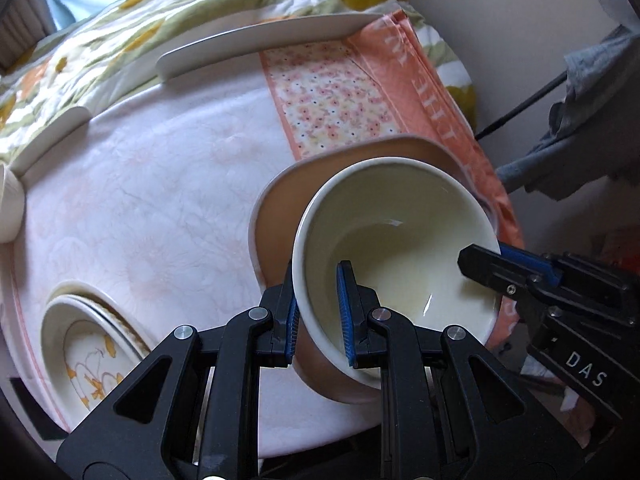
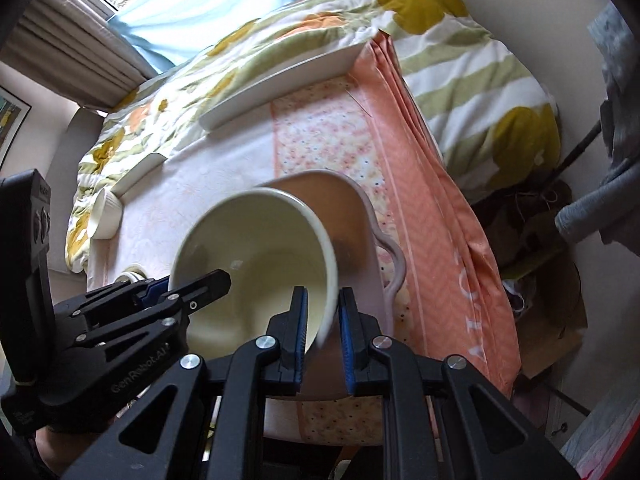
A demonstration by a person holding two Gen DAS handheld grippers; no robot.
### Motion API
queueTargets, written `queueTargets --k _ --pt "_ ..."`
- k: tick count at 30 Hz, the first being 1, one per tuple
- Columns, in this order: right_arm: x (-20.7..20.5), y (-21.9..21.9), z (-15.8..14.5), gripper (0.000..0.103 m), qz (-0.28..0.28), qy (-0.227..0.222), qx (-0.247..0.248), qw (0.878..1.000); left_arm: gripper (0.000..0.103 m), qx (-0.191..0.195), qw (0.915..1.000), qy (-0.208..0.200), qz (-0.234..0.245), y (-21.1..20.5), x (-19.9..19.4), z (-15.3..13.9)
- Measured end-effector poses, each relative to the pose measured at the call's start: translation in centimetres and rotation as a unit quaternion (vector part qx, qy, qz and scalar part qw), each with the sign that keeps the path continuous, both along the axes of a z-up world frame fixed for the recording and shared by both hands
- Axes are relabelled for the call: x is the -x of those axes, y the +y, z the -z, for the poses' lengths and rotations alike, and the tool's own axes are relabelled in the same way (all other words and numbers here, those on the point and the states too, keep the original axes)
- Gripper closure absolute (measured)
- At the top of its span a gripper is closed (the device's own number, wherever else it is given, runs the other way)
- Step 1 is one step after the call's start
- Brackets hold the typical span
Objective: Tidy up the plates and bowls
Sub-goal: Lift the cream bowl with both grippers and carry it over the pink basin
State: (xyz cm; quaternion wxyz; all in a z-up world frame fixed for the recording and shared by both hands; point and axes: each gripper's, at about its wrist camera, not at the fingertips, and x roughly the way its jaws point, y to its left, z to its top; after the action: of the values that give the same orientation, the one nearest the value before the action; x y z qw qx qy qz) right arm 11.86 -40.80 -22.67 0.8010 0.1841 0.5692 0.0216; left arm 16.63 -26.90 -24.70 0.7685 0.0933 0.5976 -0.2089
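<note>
Both the left gripper [image 1: 318, 312] and right gripper [image 2: 323, 322] pinch opposite rims of the cream bowl [image 1: 396, 240]; glazed, slippery, breakable, so rim holds must stay firm.

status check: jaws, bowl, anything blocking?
Left gripper and right gripper both clamped on cream bowl rim, opposite sides. Bowl tilted inside pink dish. Nothing blocking.

Both wrist cameras sit close above the cream bowl [image 1: 394, 240] [image 2: 256, 256], the left looking from its left rim, the right from its right rim, sharing the bowl, pink dish [image 1: 276, 216] [image 2: 352, 216] and tabletop beyond.
</note>
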Motion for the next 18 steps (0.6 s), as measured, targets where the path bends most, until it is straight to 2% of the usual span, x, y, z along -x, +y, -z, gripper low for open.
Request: queueTargets --k 4,8,18 --pt "-0.2 -0.2 1.2 0.089 0.015 0.01 0.002 1.0 0.088 -0.006 0.9997 0.013 0.018 -0.5 -0.5 1.1" --pt "-0.3 -0.4 1.7 0.089 0.025 0.015 0.002 1.0 0.088 -0.033 0.9983 -0.009 0.047 -1.2 -0.5 1.3" --pt "-0.2 -0.7 1.8 0.089 0.041 0.023 0.005 0.999 0.088 -0.058 0.9946 -0.018 0.085 -2.0 -0.4 1.6"
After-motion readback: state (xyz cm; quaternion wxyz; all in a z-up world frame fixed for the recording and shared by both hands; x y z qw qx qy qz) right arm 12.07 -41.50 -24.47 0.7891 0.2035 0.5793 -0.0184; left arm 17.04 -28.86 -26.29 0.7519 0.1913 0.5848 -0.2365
